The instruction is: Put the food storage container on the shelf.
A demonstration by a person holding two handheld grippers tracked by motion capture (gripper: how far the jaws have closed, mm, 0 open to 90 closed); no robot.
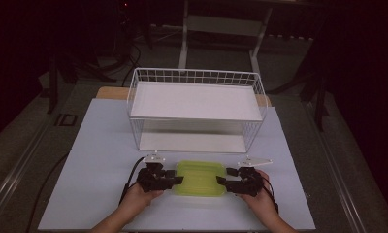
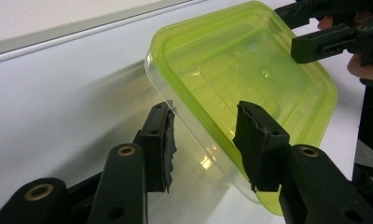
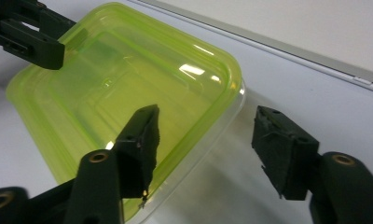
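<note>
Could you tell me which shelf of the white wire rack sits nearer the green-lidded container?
The lower shelf of the wire rack: it lies at table level just behind the container, while the upper shelf is raised and farther back.

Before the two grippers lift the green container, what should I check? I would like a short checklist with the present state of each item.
1. Left gripper open around the container's edge: ok, its jaws stand on either side of the rim of the green-lidded container, not yet closed.
2. Right gripper open around the opposite end: ok, jaws apart, one over the lid, one outside.
3. Lid seated all round: cannot tell, though the near edges look flush.
4. Container empty: ok, nothing seen through the lid.
5. Lower shelf of the white wire rack free: ok.
6. Grip firm enough to lift: not ok, neither gripper has closed.
</note>
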